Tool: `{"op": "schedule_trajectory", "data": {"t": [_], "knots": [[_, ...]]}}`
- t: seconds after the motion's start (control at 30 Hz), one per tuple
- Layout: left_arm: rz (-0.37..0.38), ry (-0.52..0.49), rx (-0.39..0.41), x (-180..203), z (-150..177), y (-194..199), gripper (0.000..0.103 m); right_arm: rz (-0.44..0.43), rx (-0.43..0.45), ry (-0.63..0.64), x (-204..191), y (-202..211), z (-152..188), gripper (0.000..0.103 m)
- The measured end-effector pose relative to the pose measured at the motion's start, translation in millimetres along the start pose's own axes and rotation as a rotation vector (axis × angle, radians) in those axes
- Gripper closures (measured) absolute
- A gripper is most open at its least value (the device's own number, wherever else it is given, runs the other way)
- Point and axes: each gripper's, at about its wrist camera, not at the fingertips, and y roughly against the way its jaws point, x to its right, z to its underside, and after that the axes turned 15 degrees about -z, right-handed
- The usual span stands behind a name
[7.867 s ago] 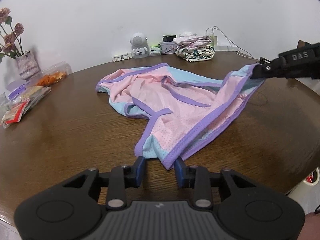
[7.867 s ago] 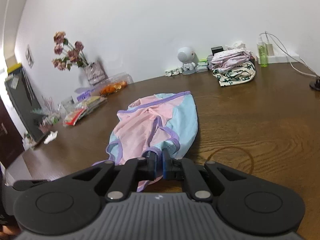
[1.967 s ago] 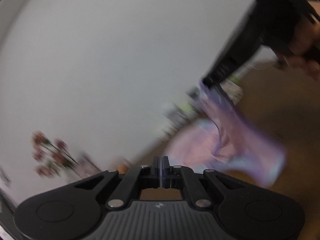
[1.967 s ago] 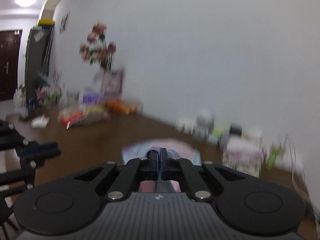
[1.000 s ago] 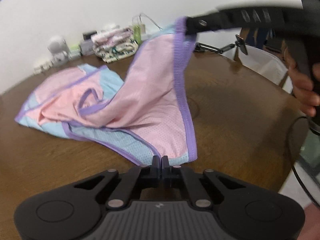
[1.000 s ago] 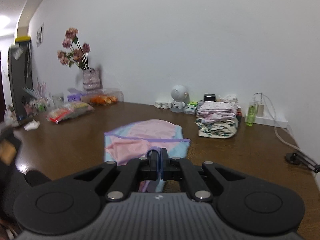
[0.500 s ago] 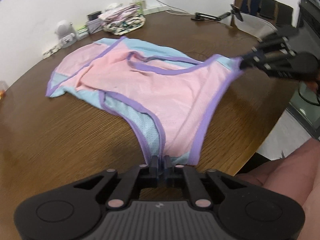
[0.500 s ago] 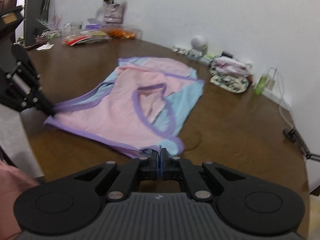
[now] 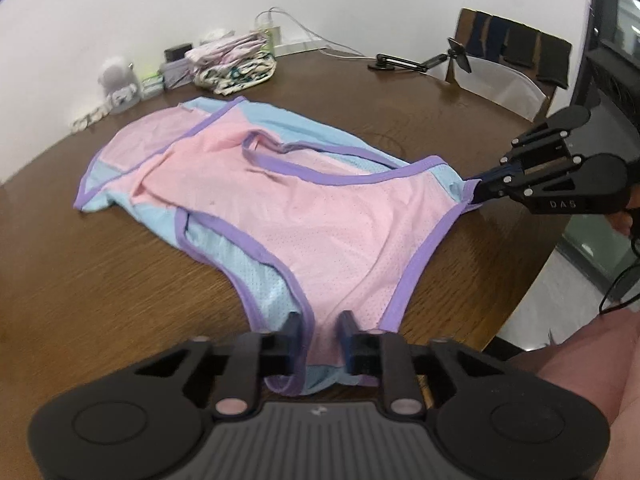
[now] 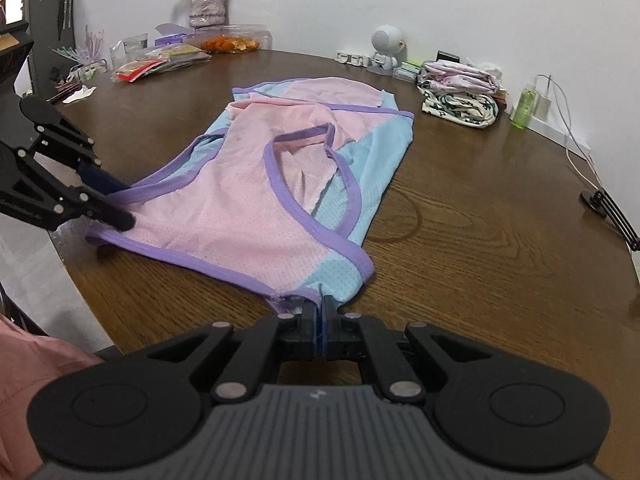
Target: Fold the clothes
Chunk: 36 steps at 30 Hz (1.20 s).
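The top (image 9: 320, 216), a pink, blue and purple mesh garment, is now laid out on the table (image 9: 100, 288), where a second ago one shoulder was held up in the air by the right gripper (image 10: 322, 312). It has been brought down and spread toward the near edge, so a flat starting shape for folding appears to have been reached, though the middle is rumpled and one strap loop lies bunched over the chest.

The left gripper (image 9: 320, 332) has just been opening: its jaws are seen apart, with the near shoulder strap lying between them but no longer pinched. In the right view that gripper (image 10: 108, 204) is shown with its tips resting at the purple hem. The right gripper's jaws are seen together, clamped on the other shoulder corner, with a sliver of fabric caught between the pads; in the left view it (image 9: 474, 192) is seen nipping the blue corner at the table's rim.

The release on the left side suggests that the laying-out is being finished and that the first fold is not yet begun.

The strap end under the left gripper is hidden by the tool's body. Whether the top's far hem lies flat cannot be told. Finished clothes (image 10: 460, 96) are stacked by the wall, well apart.
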Motion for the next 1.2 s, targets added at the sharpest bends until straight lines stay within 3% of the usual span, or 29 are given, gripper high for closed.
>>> {"op": "schedule_trajectory", "data": {"t": [0.17,0.23,0.3,0.43,0.53,0.6,0.7,0.9,0.97,1.0,1.03,1.2], "knots": [[-0.016,0.009,0.013,-3,3,4,0.087,0.004,0.012,-0.028,0,0,0,0.101],[-0.017,0.056,0.027,-9,4,6,0.069,-0.005,0.023,-0.044,1,0,-1,0.101],[0.01,0.103,0.059,-14,5,14,0.059,-0.028,0.043,-0.061,2,3,-5,0.101],[0.054,0.106,0.104,-2,6,33,0.057,-0.088,0.091,-0.104,4,9,-17,0.101],[-0.047,0.038,0.117,23,6,36,0.057,-0.141,0.14,-0.149,6,15,-27,0.101],[-0.071,0.035,0.126,34,4,33,0.057,-0.183,0.184,-0.174,6,20,-35,0.101],[-0.089,0.081,0.151,46,-6,26,0.057,-0.213,0.233,-0.171,1,22,-45,0.101],[-0.237,0.133,0.199,75,-31,6,0.057,-0.211,0.31,-0.155,-16,25,-52,0.101],[-0.3,0.146,0.177,80,-29,0,0.065,-0.194,0.355,-0.168,-18,29,-50,0.101],[-0.332,0.151,0.165,81,-26,-2,0.08,-0.187,0.384,-0.181,-17,33,-48,0.101],[-0.363,0.153,0.152,81,-21,-2,0.086,-0.178,0.418,-0.199,-16,36,-46,0.101],[-0.508,0.189,0.103,66,11,13,0.085,-0.078,0.541,-0.228,-16,53,-37,0.101]]}}
